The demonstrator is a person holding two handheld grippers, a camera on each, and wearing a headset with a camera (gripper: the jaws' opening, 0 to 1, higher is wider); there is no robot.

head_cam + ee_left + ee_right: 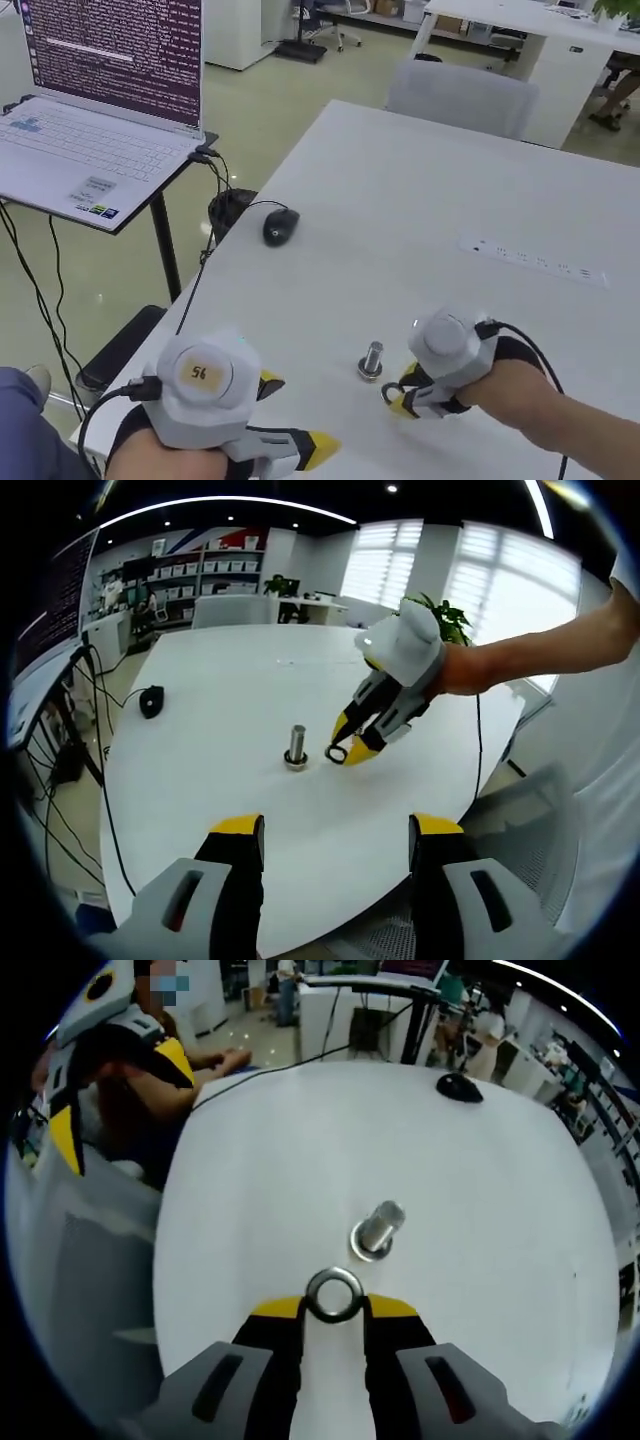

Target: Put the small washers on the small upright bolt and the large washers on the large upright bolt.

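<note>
In the head view a single upright bolt (371, 360) stands on the white table (420, 200), near its front edge, with a mouse (281, 226) well off at 11 o'clock from it and a laptop (100, 110) on a stand beyond that. The right gripper (402, 391) comes in from 4 o'clock, its yellow tips closed on a washer (387, 393) that hangs just beside the bolt at 5 o'clock. The left gripper (296, 417) waits at 7 o'clock of the frame. In the left gripper view that claw's own jaws stand wide apart with nothing between them, and the washer shows at 3 o'clock of the bolt's foot, near it but apart. In the right gripper view the ring is pinched by its rim, hole facing the camera, and the bolt rises at 1 o'clock from it. The washer looks like a thin, stiff, light steel ring, probably slippery, so an edge grip that leaves the hole clear seems right for threading it over the bolt's top. Whether this is the small or the large bolt cannot be told, nor whether the ring at its base is its head or a washer already seated
</note>
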